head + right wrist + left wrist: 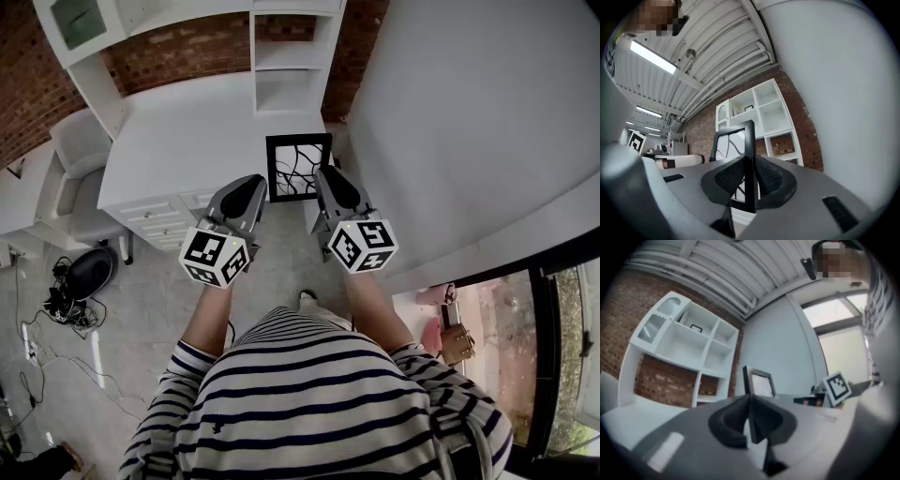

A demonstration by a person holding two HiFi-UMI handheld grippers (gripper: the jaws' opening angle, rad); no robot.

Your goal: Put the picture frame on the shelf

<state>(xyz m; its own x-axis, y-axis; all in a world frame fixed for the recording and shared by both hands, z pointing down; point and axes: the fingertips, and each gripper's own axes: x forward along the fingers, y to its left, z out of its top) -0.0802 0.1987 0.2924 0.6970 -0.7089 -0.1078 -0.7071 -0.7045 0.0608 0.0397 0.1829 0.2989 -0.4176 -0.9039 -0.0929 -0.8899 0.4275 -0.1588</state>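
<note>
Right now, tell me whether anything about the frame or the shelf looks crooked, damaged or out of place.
Nothing stands out. The picture frame looks square and intact, gripped at its side edges by the left hand-held gripper and right hand-held gripper, before the shelf. Only a cable tangle lies on the floor.

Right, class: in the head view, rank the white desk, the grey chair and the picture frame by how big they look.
Largest to smallest:
white desk
grey chair
picture frame, clearly the smallest
</note>
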